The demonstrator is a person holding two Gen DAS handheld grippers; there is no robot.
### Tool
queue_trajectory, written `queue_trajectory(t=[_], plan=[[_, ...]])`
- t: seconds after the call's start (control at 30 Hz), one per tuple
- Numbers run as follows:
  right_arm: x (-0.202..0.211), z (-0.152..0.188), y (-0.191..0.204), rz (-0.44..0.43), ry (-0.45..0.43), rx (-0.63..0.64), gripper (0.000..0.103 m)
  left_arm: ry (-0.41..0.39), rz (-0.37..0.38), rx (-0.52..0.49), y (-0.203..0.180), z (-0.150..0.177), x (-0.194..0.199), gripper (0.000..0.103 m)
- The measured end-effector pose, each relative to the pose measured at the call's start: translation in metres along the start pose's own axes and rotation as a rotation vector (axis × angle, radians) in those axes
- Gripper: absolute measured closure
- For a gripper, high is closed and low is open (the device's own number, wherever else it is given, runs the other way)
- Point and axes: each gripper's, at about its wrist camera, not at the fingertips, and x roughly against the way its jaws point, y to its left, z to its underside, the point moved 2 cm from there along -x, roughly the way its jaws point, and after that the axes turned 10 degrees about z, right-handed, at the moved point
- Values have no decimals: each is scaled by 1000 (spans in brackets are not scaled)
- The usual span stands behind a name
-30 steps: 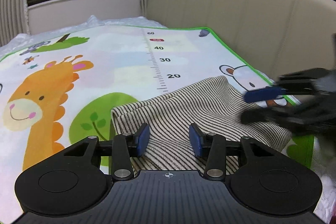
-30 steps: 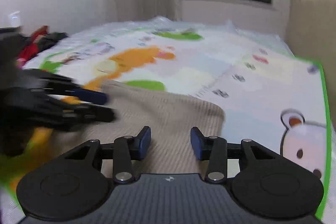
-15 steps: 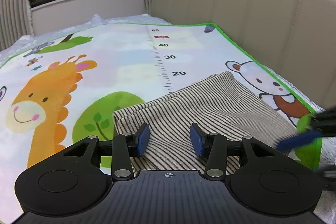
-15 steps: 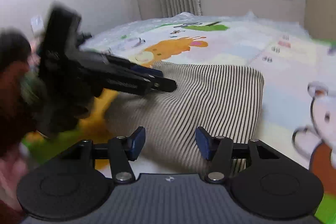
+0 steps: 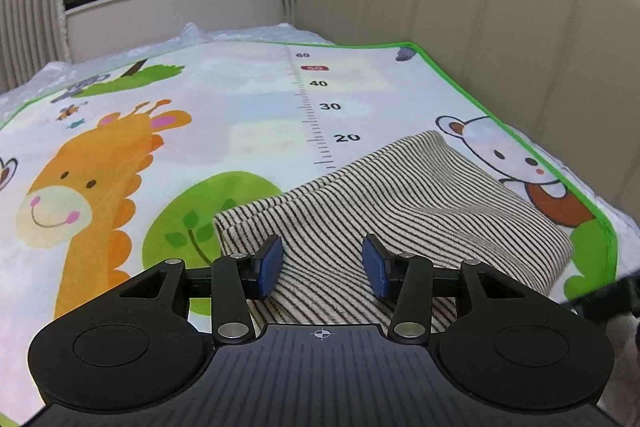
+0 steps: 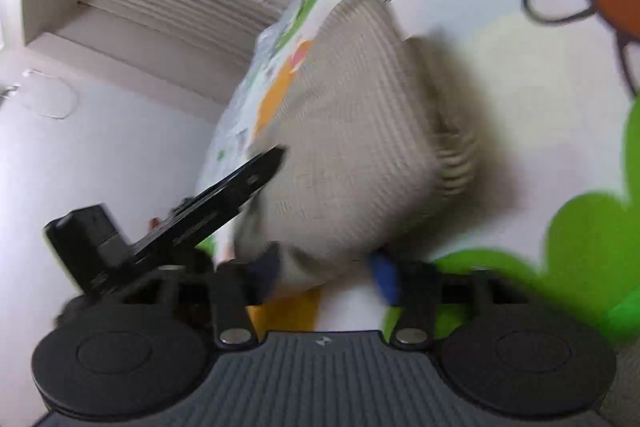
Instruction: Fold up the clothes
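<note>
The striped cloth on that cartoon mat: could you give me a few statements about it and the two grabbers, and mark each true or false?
1. The beige knit garment with thin dark stripes lies folded on the colourful play mat printed with a giraffe. True.
2. The left gripper is clamped shut on the garment. False: its blue pads stand apart, above the cloth.
3. The garment covers the giraffe's face. False: the face is in plain sight, left of the garment.
4. The right gripper has its fingers spread at the garment's near edge. True, though that view is blurred.
5. A beige padded headboard runs along the mat's right edge. True.
</note>
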Motion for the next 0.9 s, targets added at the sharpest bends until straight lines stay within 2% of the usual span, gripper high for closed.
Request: queue_trajectory(t=[0.1,0.2,0.3,0.37,0.4,0.43,0.47,0.53,0.67,0.7,0.77,0.9], plan=[[7,-17,-10,42,-36,-22,69,0,14,7,-2,1,6,53],[15,-41,-5,141,-146,98,69,-20,41,28,-7,-6,23,51],[11,-56,-3,201,-159,175,68,-77,39,-20,-16,-21,32,41],[8,-54,-5,214,-155,188,62,-115,38,-52,-22,-31,38,31],[6,-53,-5,220,-154,195,57,-134,37,-68,-25,-36,40,30],[6,-51,-6,225,-167,200,55,-129,20,-87,-24,-38,35,28],[7,-49,-6,231,-181,206,54,-84,-25,-109,-18,-38,15,30],[15,-42,-6,231,-192,205,53,-11,-91,-117,-3,-34,-19,37],[22,-30,-15,198,-166,117,53,-22,14,186,50,-14,-39,38],[22,-31,-19,183,-157,90,52,-34,49,234,56,-10,-38,38],[17,-34,-23,163,-144,49,46,-50,95,291,63,0,-36,38],[-4,-50,-13,146,-139,44,46,-65,138,393,64,14,-29,38]])
